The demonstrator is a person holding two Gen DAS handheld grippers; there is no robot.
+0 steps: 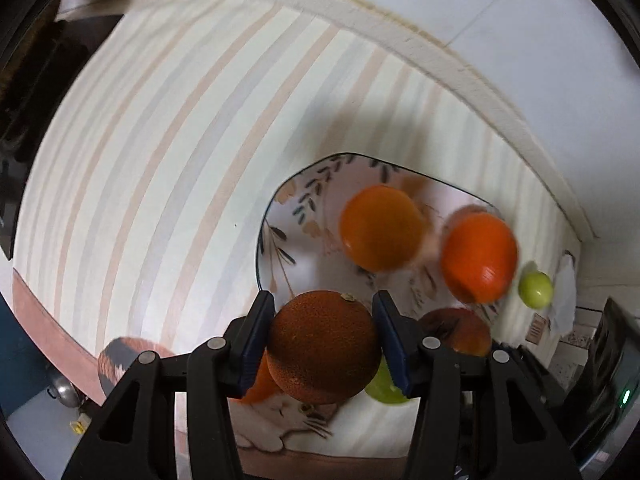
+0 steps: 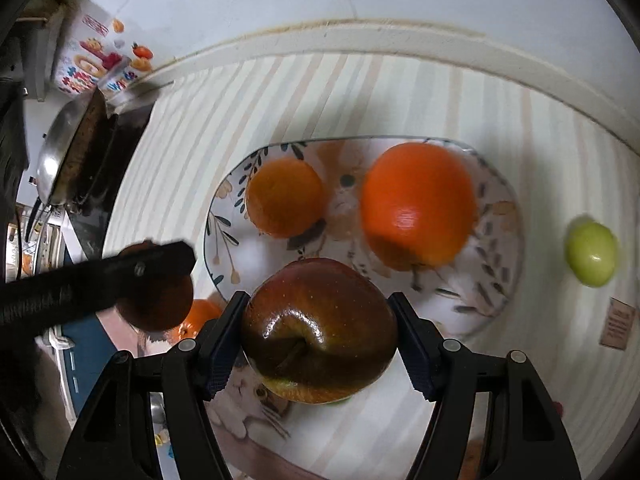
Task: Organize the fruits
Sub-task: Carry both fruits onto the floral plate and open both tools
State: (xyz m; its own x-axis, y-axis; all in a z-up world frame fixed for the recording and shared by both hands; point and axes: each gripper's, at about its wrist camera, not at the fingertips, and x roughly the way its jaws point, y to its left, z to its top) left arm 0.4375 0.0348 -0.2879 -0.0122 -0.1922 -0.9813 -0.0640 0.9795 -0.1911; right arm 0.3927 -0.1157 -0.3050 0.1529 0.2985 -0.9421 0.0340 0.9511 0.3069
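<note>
Behind the red apple (image 2: 320, 330), a green fruit (image 2: 340, 401) barely shows

Two oranges (image 2: 285, 198) on plate (image 2: 508, 216); green fruit (image 2: 591, 254) beside.

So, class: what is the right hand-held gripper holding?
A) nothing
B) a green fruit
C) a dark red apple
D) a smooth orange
C: in the right wrist view, the right hand-held gripper is clamped on a dark red apple, above the floral plate.
</note>
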